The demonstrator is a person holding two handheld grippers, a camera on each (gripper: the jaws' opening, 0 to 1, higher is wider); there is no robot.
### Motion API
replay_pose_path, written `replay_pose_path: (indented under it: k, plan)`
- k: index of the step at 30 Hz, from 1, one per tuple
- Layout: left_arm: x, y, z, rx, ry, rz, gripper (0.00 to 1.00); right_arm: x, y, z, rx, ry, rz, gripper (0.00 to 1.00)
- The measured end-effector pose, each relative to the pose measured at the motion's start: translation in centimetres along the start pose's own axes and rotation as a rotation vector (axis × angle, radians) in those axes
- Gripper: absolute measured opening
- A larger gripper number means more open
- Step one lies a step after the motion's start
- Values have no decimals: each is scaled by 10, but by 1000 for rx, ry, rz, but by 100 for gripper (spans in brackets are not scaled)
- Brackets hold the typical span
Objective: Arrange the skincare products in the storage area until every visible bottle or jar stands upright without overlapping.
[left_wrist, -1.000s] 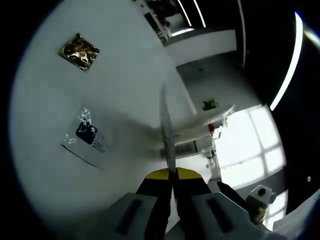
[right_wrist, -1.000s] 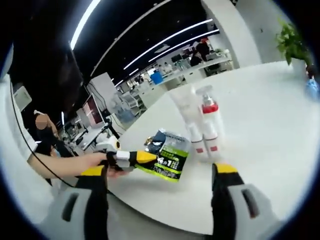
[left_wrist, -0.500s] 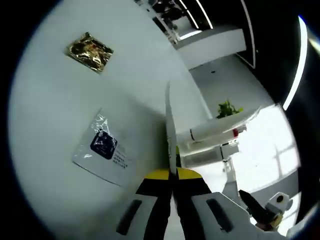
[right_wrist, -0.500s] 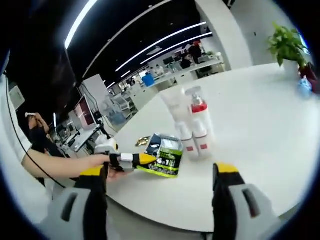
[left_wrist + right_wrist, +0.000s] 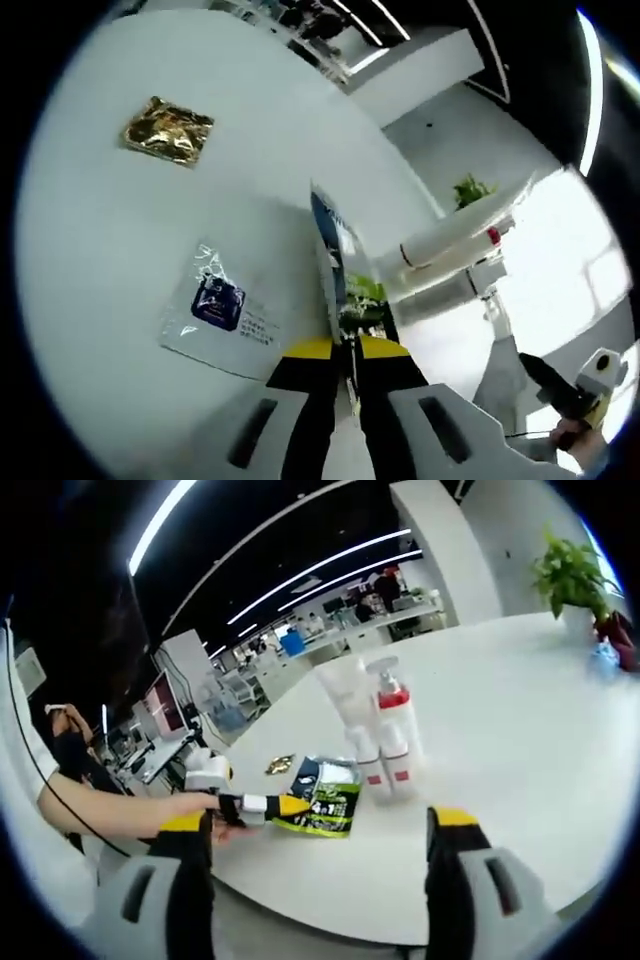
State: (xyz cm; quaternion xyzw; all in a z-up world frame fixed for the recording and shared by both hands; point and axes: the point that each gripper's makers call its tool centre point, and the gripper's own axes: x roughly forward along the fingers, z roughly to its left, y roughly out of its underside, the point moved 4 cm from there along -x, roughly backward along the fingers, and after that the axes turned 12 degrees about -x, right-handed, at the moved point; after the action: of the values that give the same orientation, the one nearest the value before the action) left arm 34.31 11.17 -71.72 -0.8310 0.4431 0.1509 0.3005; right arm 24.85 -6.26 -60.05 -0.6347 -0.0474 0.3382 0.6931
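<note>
My left gripper (image 5: 345, 350) is shut on the edge of a green and blue pouch (image 5: 333, 270), seen nearly edge-on and held over the white table (image 5: 120, 230). In the right gripper view that same left gripper (image 5: 283, 805) comes in from the left, with the pouch (image 5: 326, 798) low over the table near its front edge. Just behind the pouch stand a white tube (image 5: 349, 712) and a white pump bottle with a red collar (image 5: 391, 730), upright and close together. My right gripper (image 5: 320, 825) is open and holds nothing, short of the table edge.
A gold sachet (image 5: 168, 130) and a clear sachet with a blue label (image 5: 222, 312) lie flat on the table. A potted plant (image 5: 568, 572) stands at the far right of the table. A person's hand (image 5: 180, 810) holds the left gripper. Office desks fill the background.
The left gripper has turned the pouch a little, so part of its printed face now shows. Both views have shifted slightly with the hands. The tube and bottle have not moved.
</note>
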Motion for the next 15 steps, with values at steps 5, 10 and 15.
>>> replay_pose_path:
  k: [5,10,15]
  plan:
    - [-3,-1,0,88,-33,3,9,0,0,0,-6,5,-1,89]
    - [-9,-2,-1,203,-51,19,20,0,0,1,-17,5,0,89]
    - [-17,-2,-5,310,-62,36,24,0,0,2,-27,6,3,88]
